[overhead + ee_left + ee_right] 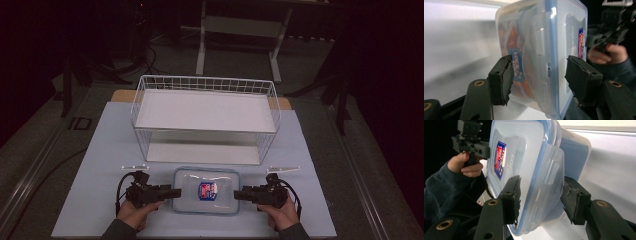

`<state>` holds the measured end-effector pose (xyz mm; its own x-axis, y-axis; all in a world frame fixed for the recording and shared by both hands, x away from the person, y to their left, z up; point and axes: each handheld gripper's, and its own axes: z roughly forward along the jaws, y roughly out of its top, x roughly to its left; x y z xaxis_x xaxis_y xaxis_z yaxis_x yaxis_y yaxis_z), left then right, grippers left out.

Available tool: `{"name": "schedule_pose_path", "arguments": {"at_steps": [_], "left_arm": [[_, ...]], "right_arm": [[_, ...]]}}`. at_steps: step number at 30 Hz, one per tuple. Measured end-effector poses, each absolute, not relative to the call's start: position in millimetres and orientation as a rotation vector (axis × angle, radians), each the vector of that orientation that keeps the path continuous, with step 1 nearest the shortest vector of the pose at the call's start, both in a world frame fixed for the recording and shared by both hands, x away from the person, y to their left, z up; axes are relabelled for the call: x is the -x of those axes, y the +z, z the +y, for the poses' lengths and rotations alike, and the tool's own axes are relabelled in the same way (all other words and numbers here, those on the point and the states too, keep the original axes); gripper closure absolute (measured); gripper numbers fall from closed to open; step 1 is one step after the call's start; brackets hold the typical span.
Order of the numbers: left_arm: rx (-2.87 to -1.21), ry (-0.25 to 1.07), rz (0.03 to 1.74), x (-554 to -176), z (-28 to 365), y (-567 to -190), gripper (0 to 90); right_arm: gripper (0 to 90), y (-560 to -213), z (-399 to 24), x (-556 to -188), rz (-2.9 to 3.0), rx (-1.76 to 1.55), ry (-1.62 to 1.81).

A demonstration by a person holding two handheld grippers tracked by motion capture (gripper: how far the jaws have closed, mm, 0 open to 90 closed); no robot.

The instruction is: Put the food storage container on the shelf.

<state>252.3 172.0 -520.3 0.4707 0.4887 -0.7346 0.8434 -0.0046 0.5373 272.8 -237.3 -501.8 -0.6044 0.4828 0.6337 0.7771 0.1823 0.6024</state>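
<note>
A lidded clear box (pixel 206 190) lies flat on the surface (pixel 100 165), just in front of a wire basket (pixel 205 117). The left tongs (pixel 176 192) and right tongs (pixel 237 194) straddle its opposite short ends, jaws parted on either side of each lid clasp, not clamped.

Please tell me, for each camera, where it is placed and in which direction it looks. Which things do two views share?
High view: above the person's side, looking forward and down at the table, basket, container; both hands and tools show.
Left tool view: rides on the left tool, facing the container's end; its jaws straddle the side latch.
Right tool view: the same from the opposite end.
Shared: the container; each tool view also shows the other hand.
</note>
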Motion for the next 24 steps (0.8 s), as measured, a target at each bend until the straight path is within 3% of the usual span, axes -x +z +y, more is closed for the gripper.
{"name": "schedule_pose_path", "arguments": {"at_steps": [4, 10, 24], "left_arm": [[-1.68, -0.382, 1.148, -250.6, 172.9, -516.4, 50.8], [-1.692, -0.38, 1.128, -249.8, 175.3, -513.4, 54.1], [-1.688, -0.322, 1.108, -246.7, 173.6, -501.7, 54.2]], "right_arm": [[51.3, -501.8, -237.4, -272.8, -2.158, 1.2, -1.383], [53.8, -501.9, -238.7, -273.6, -2.124, 1.209, -1.396], [54.7, -490.4, -239.8, -272.5, -2.117, 1.215, -1.474]]}}
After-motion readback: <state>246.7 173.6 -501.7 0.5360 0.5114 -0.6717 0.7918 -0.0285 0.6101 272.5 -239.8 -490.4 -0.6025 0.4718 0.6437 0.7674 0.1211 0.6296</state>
